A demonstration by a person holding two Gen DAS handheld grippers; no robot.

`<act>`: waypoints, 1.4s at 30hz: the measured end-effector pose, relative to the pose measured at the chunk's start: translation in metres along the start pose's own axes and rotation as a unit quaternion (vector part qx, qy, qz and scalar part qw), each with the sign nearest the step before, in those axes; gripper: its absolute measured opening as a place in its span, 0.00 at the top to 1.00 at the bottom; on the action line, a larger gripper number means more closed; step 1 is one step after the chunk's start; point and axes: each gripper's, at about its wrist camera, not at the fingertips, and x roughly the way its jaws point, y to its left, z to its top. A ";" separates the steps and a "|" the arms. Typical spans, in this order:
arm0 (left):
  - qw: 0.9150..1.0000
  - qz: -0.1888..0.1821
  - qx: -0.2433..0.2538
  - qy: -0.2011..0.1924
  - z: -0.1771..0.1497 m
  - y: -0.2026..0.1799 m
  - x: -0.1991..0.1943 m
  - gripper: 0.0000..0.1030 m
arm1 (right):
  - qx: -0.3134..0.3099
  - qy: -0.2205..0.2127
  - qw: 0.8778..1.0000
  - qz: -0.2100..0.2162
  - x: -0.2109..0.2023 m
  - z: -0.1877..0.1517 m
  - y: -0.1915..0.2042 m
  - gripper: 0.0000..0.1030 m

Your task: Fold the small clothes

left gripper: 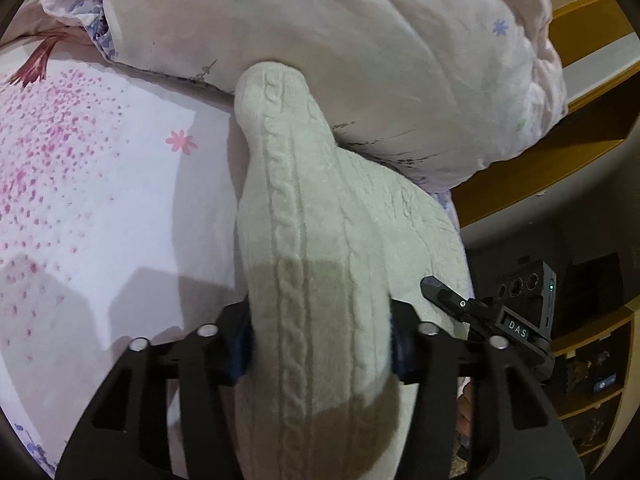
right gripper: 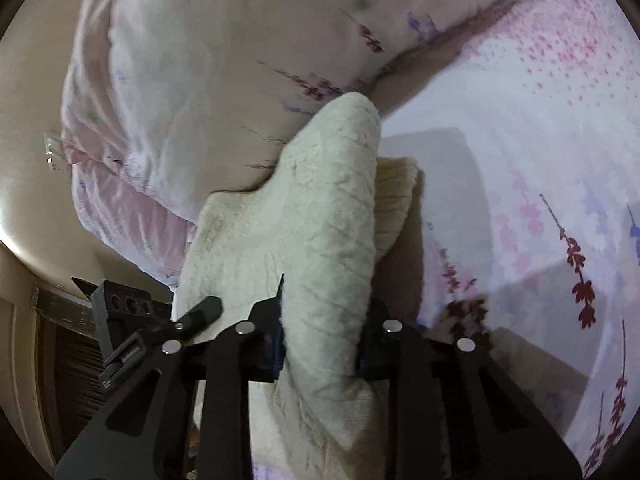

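A cream cable-knit garment [left gripper: 304, 184] lies bunched on the bed, its far end against a pale duvet. In the left wrist view my left gripper [left gripper: 322, 336] is shut on a thick fold of it, with the blue pads pressed into the knit on both sides. The right gripper's finger [left gripper: 440, 292] shows at the garment's right edge. In the right wrist view my right gripper [right gripper: 322, 344] is shut on a fold of the same garment [right gripper: 320, 208], fleecy side up. The left gripper's finger [right gripper: 200, 312] shows just to its left.
A puffy pale pink duvet [left gripper: 360, 40] with sprig prints lies behind the garment. The floral bedsheet [left gripper: 100, 180] spreads to the left in the left wrist view. Wooden shelves [left gripper: 580, 160] stand past the bed's right edge. A beige board [right gripper: 24, 140] is at the far left.
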 end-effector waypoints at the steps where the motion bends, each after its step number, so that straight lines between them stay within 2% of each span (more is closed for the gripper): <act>1: 1.000 -0.004 0.002 -0.002 0.000 -0.001 -0.004 0.54 | -0.004 -0.004 1.000 0.003 -0.003 -0.001 0.004 0.77; 5: 0.999 -0.021 0.023 -0.011 -0.007 -0.007 -0.033 0.56 | -0.043 -0.020 0.999 0.016 -0.015 -0.013 0.041 0.77; 9: 0.998 -0.018 0.047 -0.035 -0.014 -0.001 -0.079 0.56 | -0.098 -0.020 0.995 0.028 -0.015 -0.032 0.086 0.77; 14: 0.996 0.024 0.056 -0.060 -0.013 0.022 -0.126 0.56 | -0.158 -0.008 0.987 0.012 0.023 -0.051 0.127 0.77; 18: 0.996 0.059 0.038 -0.060 -0.002 0.059 -0.128 0.54 | -0.192 0.004 0.981 -0.024 0.066 -0.061 0.145 0.77; 20: 0.995 0.086 0.027 -0.052 0.002 0.078 -0.119 0.52 | -0.193 0.022 0.979 -0.057 0.093 -0.062 0.145 0.76; 22: 0.995 0.092 0.002 -0.038 0.004 0.097 -0.109 0.46 | -0.175 0.043 0.980 -0.086 0.111 -0.060 0.136 0.69; 24: 0.996 0.069 -0.024 -0.044 0.003 0.111 -0.109 0.40 | -0.148 0.048 0.985 -0.071 0.112 -0.056 0.127 0.64; 26: 0.996 0.074 -0.024 -0.051 0.003 0.112 -0.114 0.34 | -0.132 0.044 0.989 -0.059 0.104 -0.050 0.123 0.61; 28: 0.994 0.088 -0.015 -0.060 0.001 0.113 -0.125 0.29 | -0.122 0.019 0.990 -0.062 0.092 -0.041 0.118 0.60; 29: 0.993 0.095 -0.009 -0.066 0.000 0.112 -0.129 0.27 | -0.117 0.007 0.991 -0.062 0.088 -0.037 0.116 0.62; 30: 0.992 0.103 -0.001 -0.072 -0.001 0.111 -0.131 0.27 | -0.116 0.002 0.991 -0.064 0.088 -0.035 0.116 0.76; 31: 0.991 0.112 0.005 -0.076 -0.002 0.111 -0.133 0.27 | -0.119 0.000 0.990 -0.069 0.089 -0.034 0.115 0.80; 33: 0.987 0.139 0.020 -0.080 -0.002 0.108 -0.127 0.25 | -0.136 0.007 0.984 -0.114 0.096 -0.038 0.110 0.79; 34: 0.984 0.156 0.028 -0.080 -0.002 0.107 -0.122 0.24 | -0.141 0.008 0.982 -0.126 0.100 -0.039 0.110 0.79; 37: 0.980 0.175 0.042 -0.087 -0.007 0.093 -0.121 0.24 | -0.169 -0.014 0.973 -0.157 0.095 -0.044 0.122 0.72; 40: 0.972 0.195 0.074 -0.108 -0.020 0.078 -0.139 0.24 | -0.202 -0.046 0.966 -0.157 0.071 -0.056 0.137 0.69; 42: 0.961 0.211 0.121 -0.133 -0.039 0.062 -0.156 0.24 | -0.231 -0.054 0.962 -0.134 0.051 -0.070 0.145 0.70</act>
